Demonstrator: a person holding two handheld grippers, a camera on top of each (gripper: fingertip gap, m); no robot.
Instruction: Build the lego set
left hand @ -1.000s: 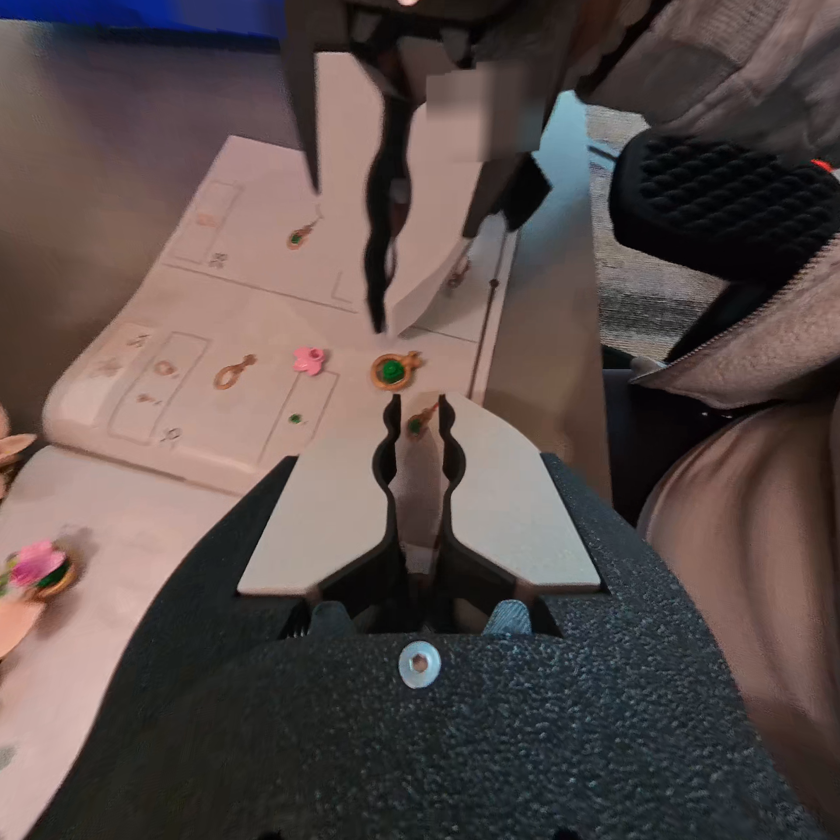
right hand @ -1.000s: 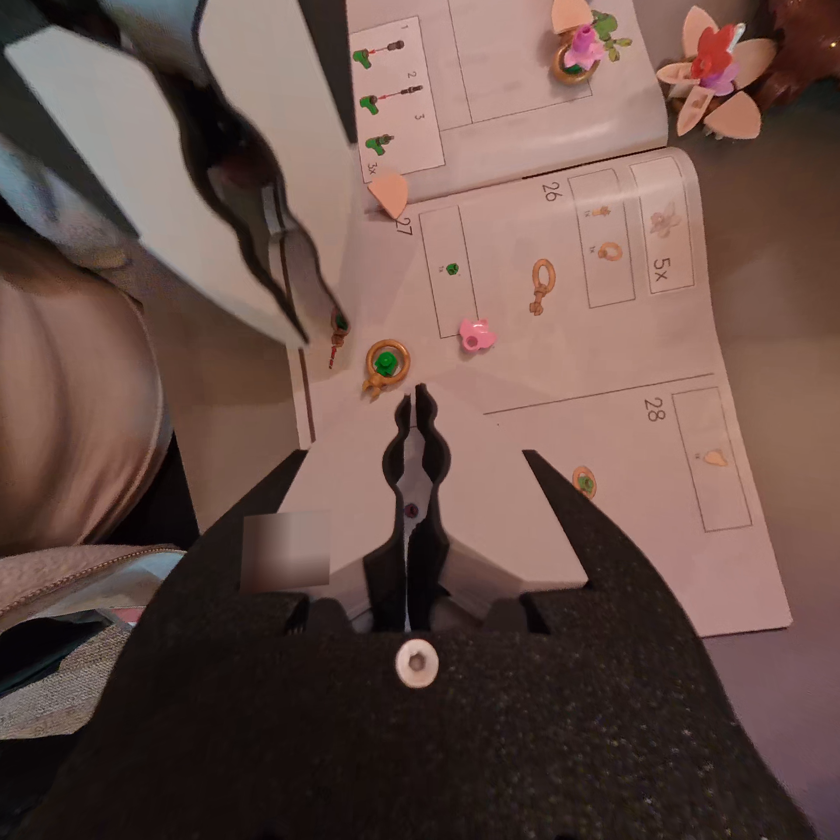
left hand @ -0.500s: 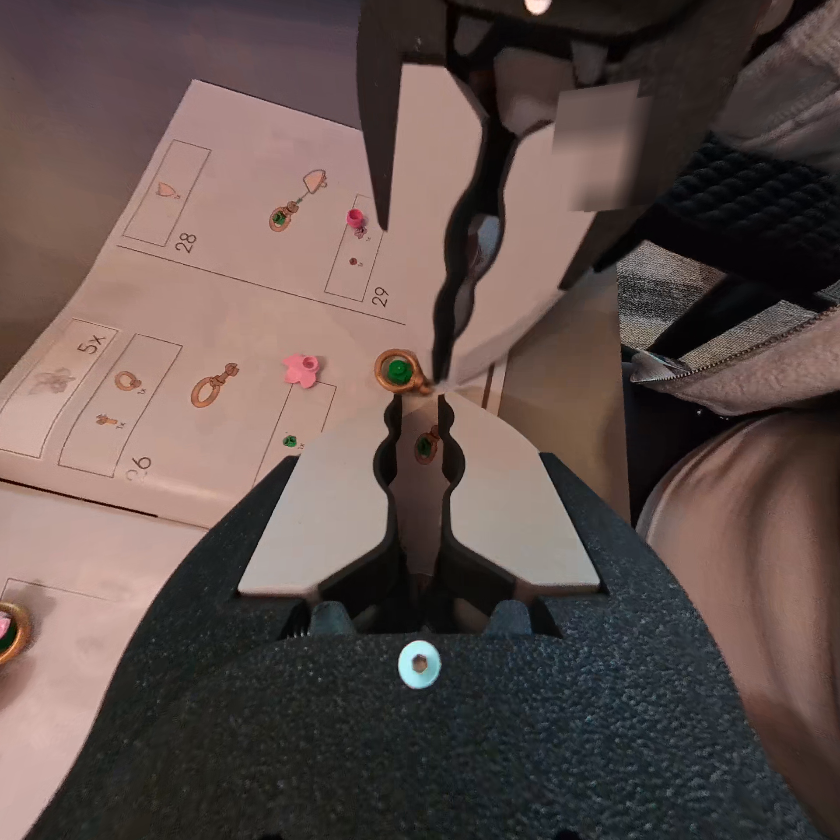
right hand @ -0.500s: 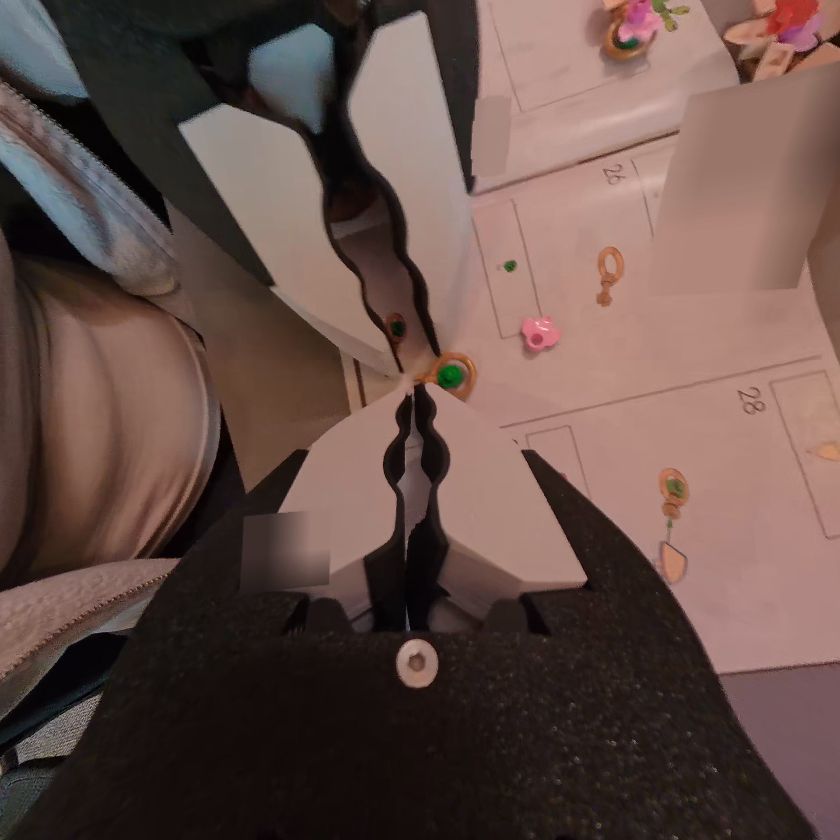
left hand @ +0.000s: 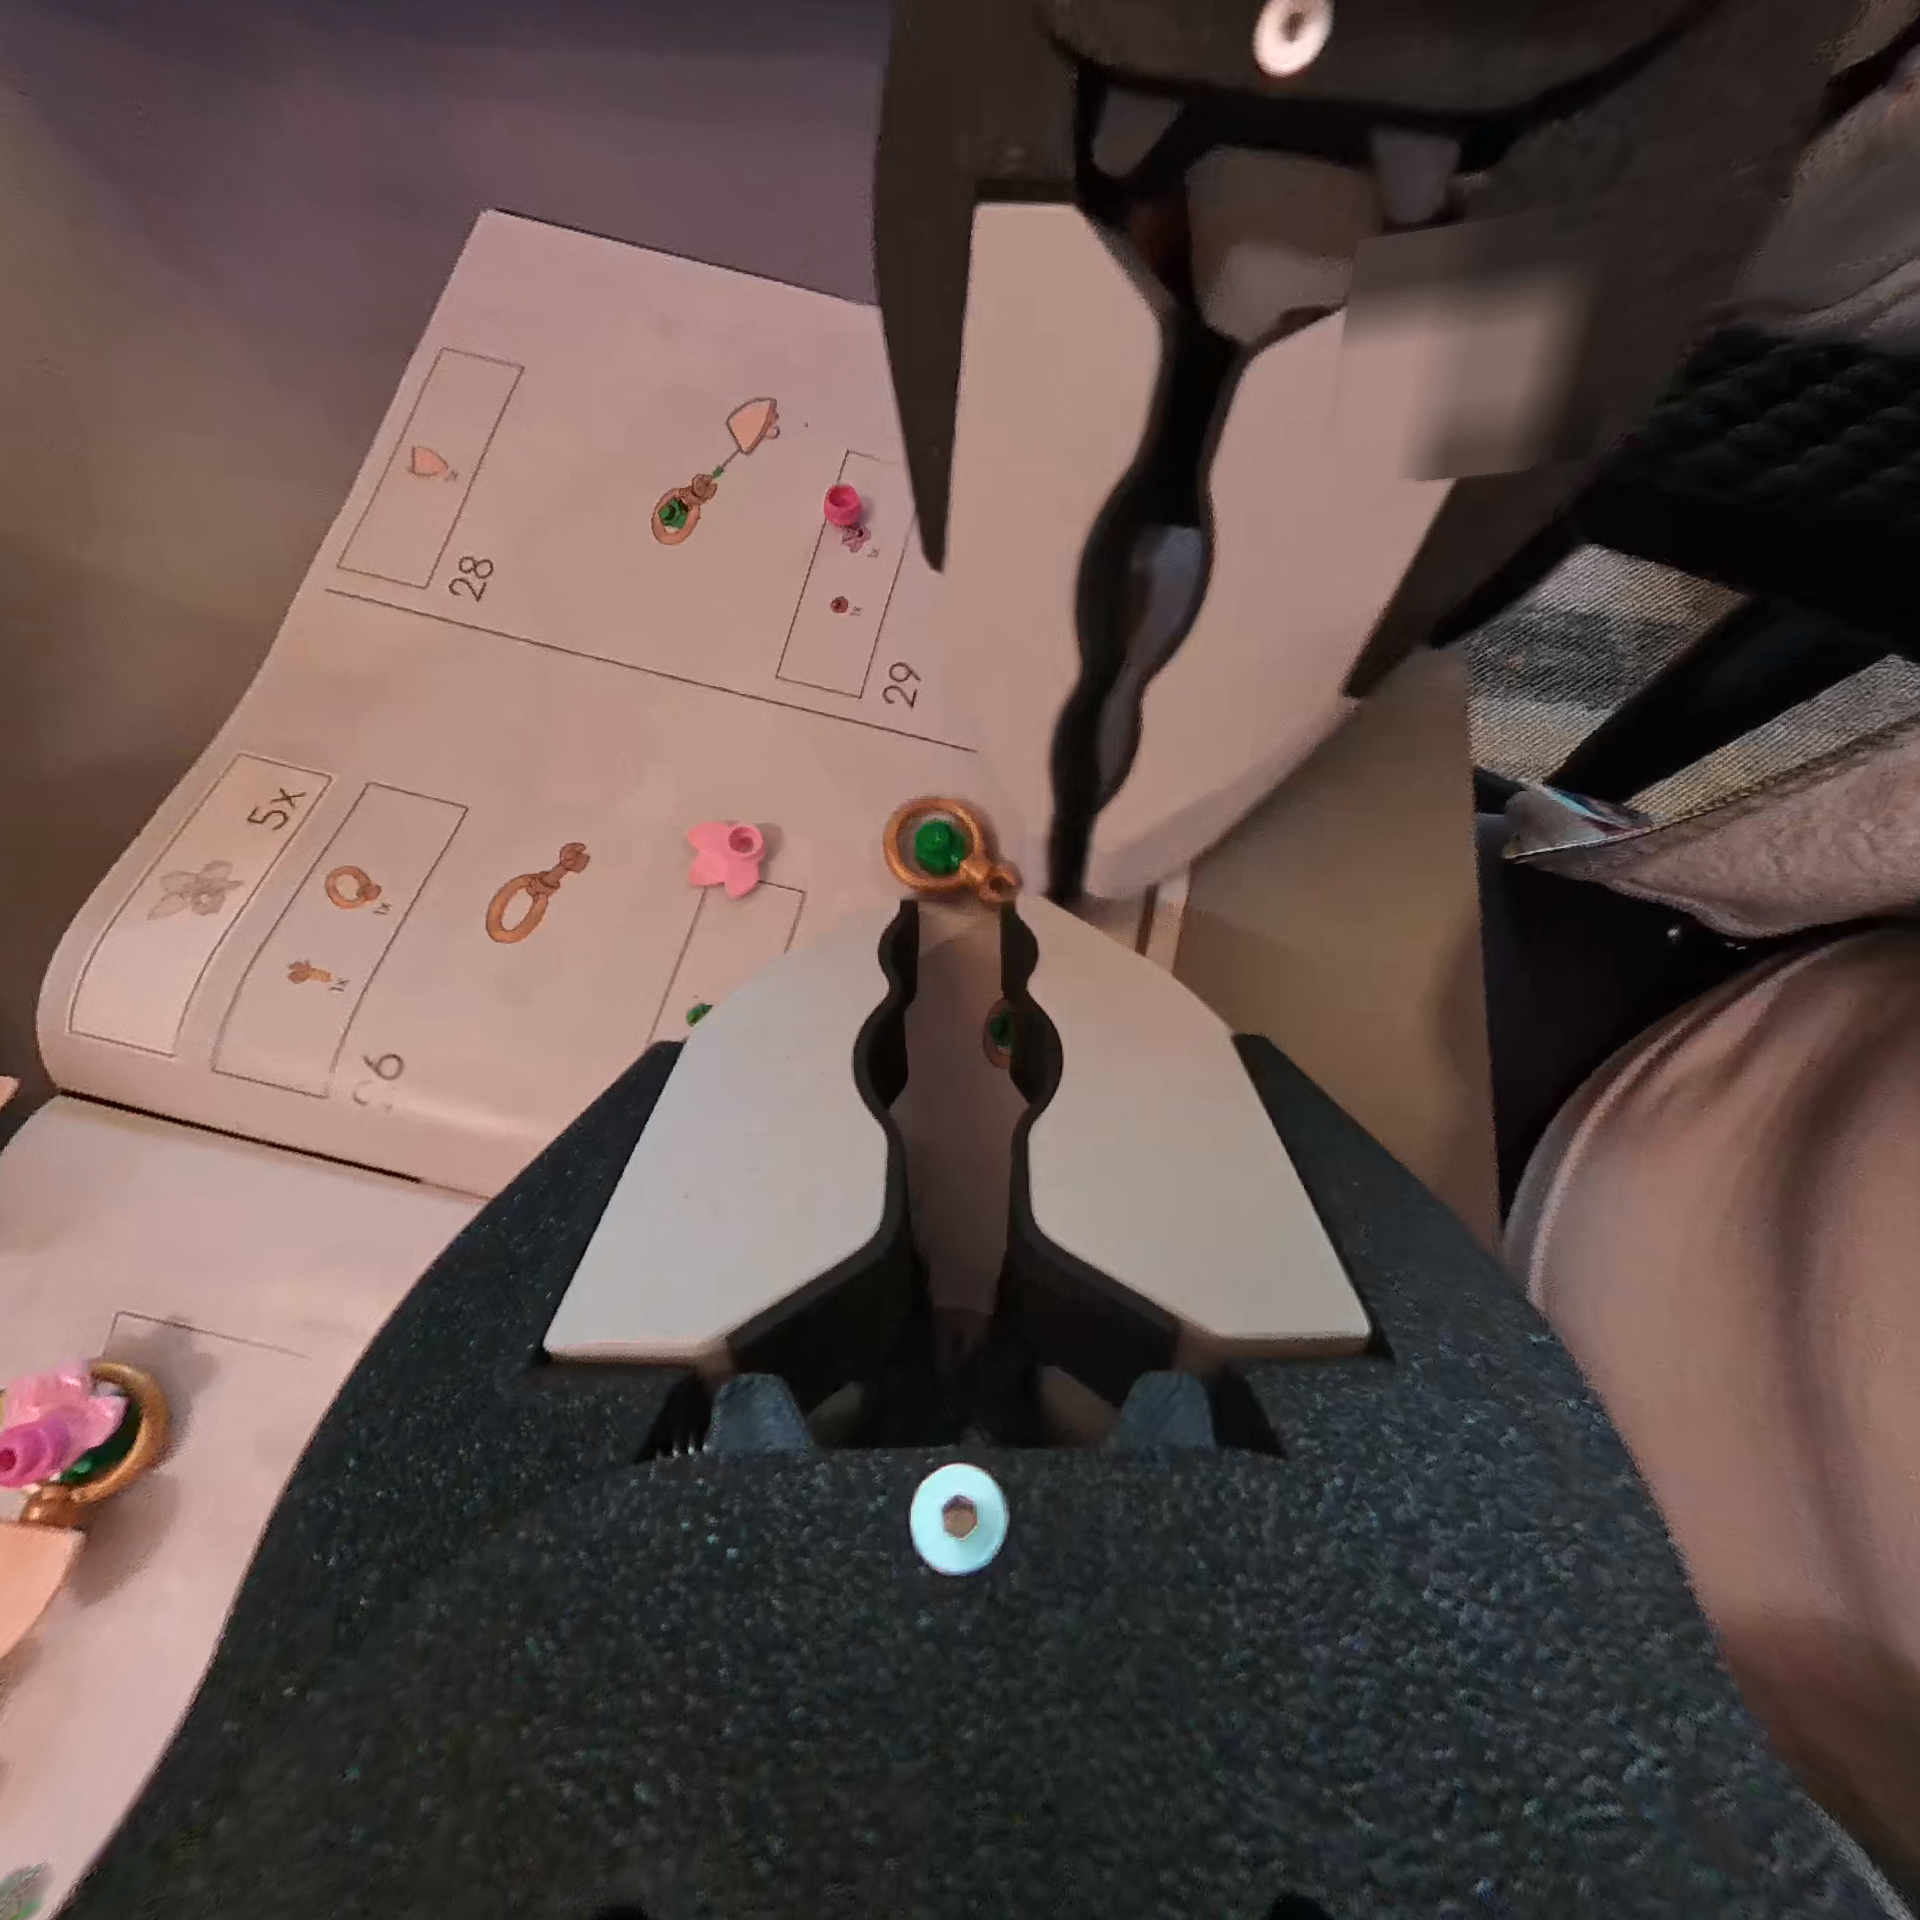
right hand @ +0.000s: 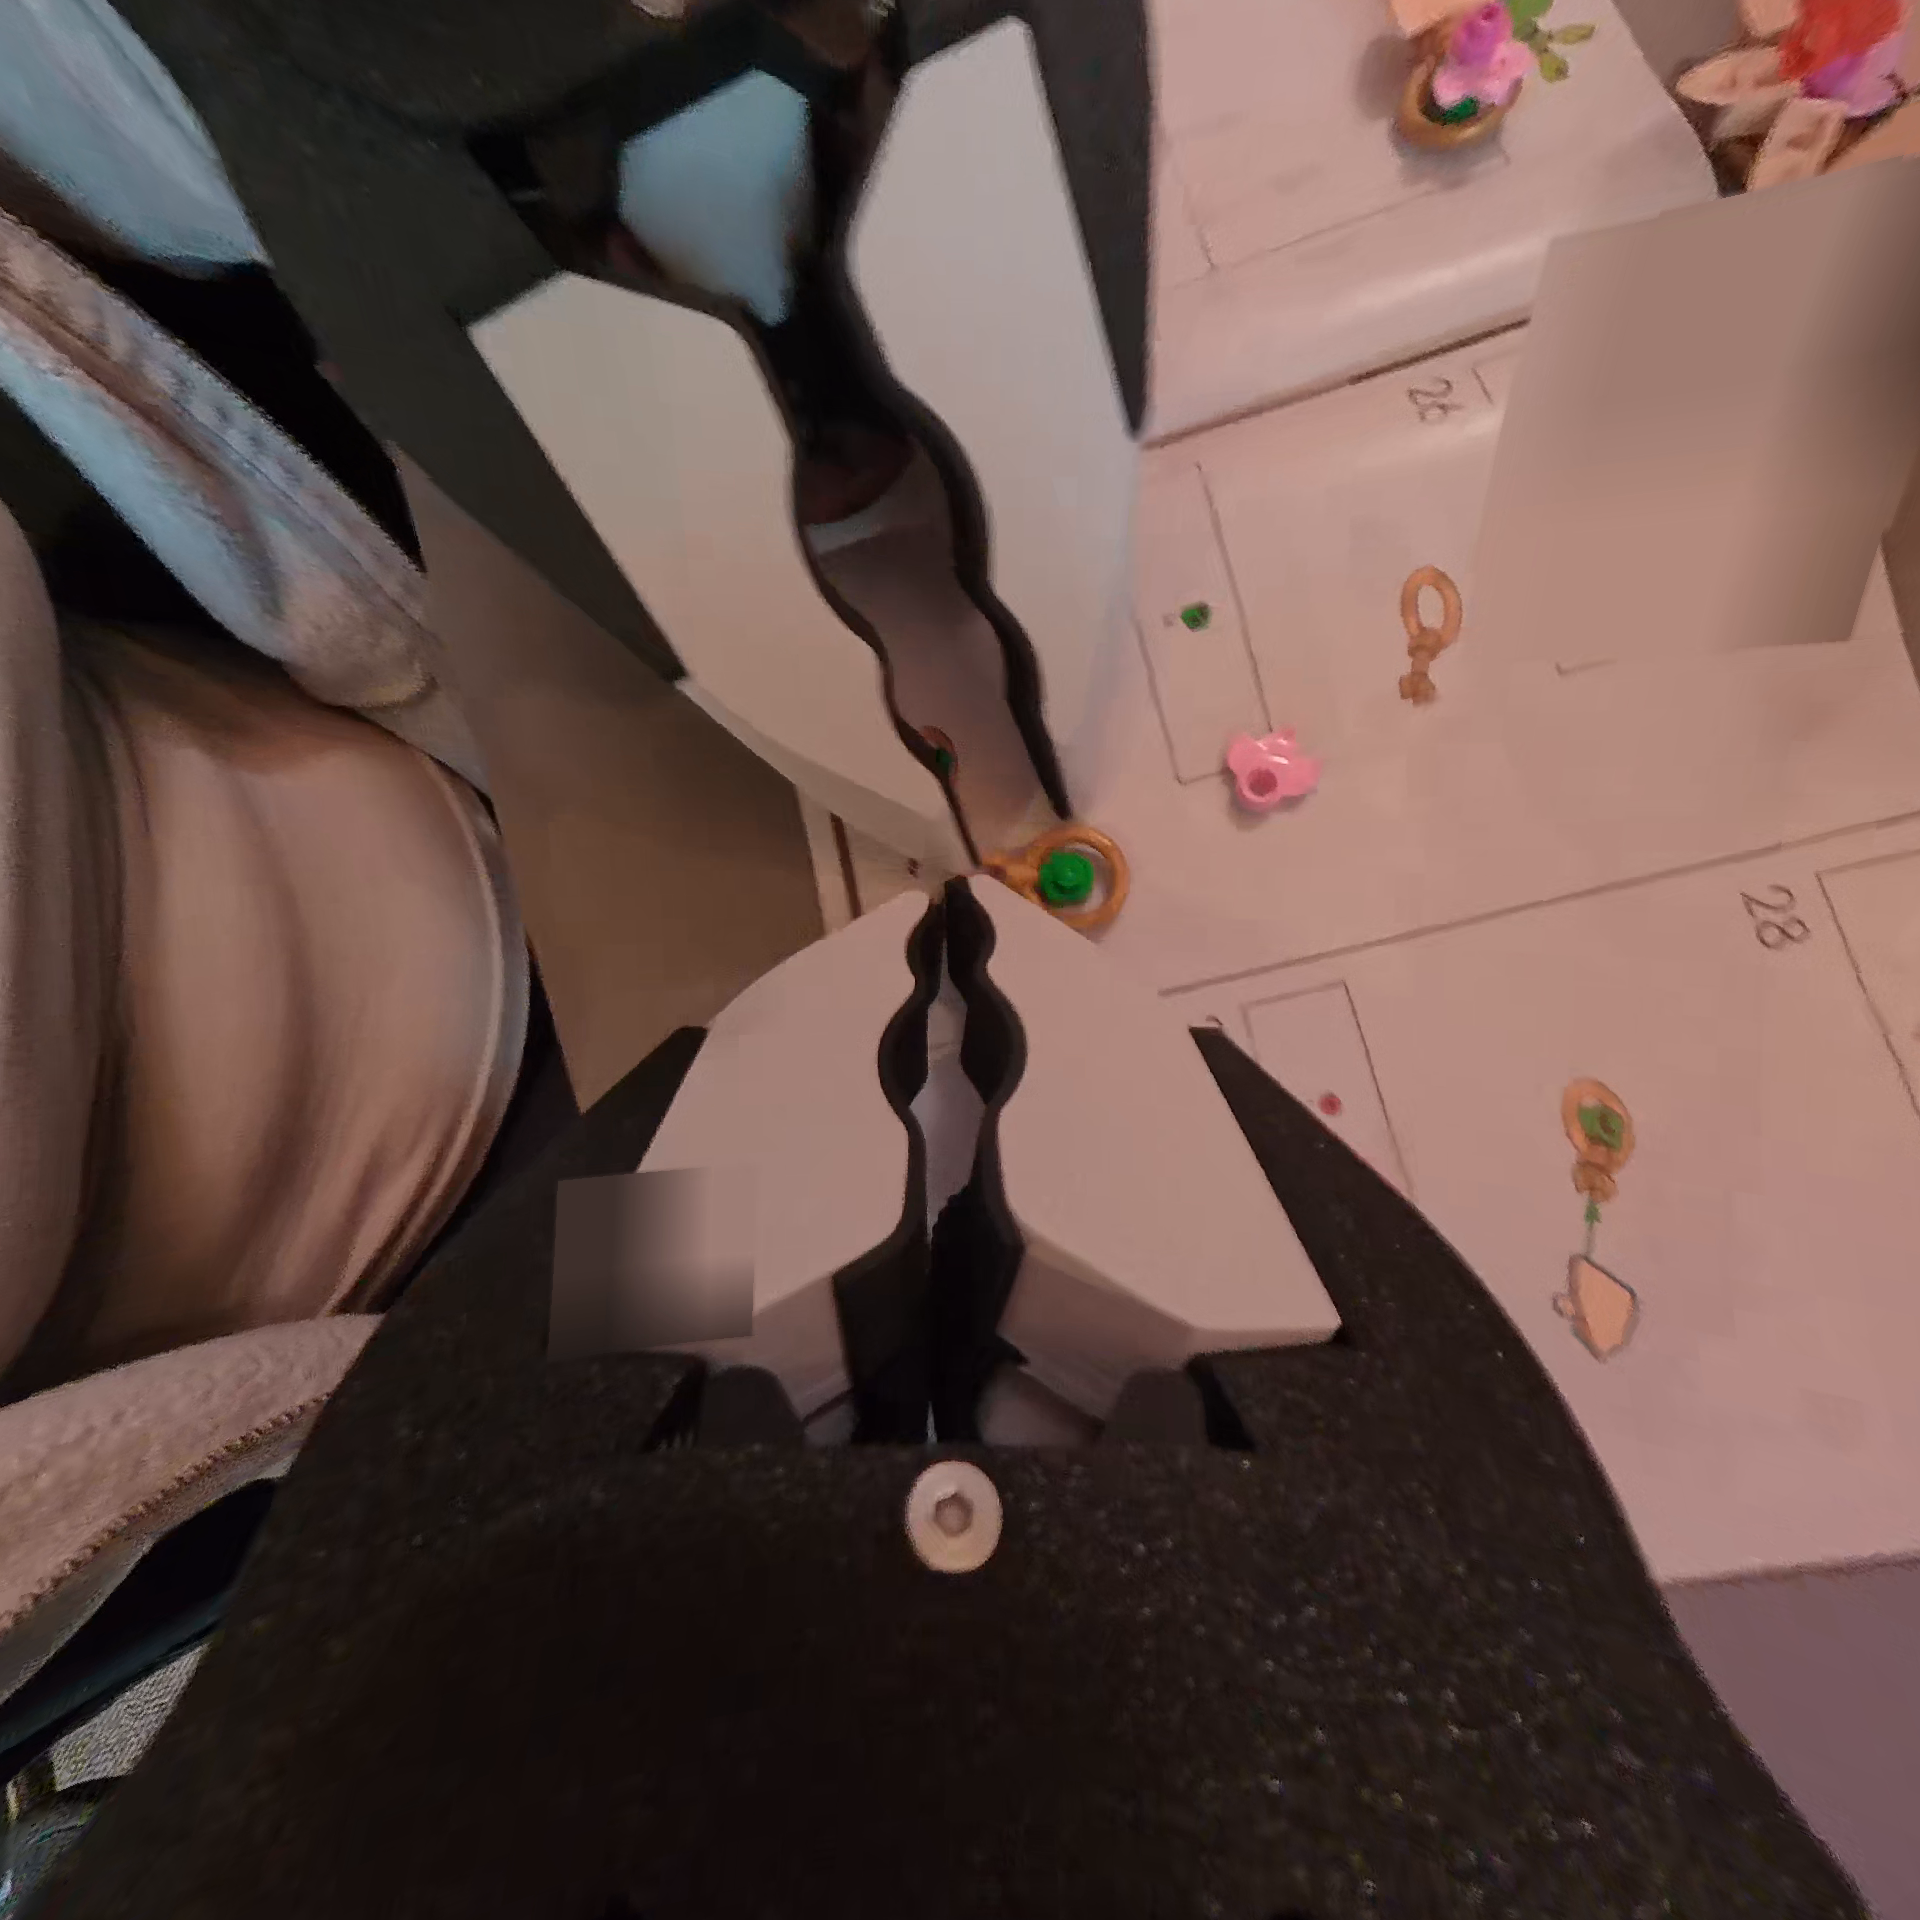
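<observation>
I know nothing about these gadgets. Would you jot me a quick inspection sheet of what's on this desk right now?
Surface: brownish table, mostly covered by an open instruction booklet.
Things: gold ring with a green stud lying on the booklet; pink flower piece beside it; small magenta stud farther off.
Clutter: part-built flower in a gold ring and a petalled flower at the edges.
Grippers: left gripper with fingers slightly apart, gripping nothing, tips just short of the ring; right gripper with fingers shut, empty, beside the ring's small loop.
Cables: nothing seen.
Surroundings: a person's lap and fleece sleeve.
</observation>
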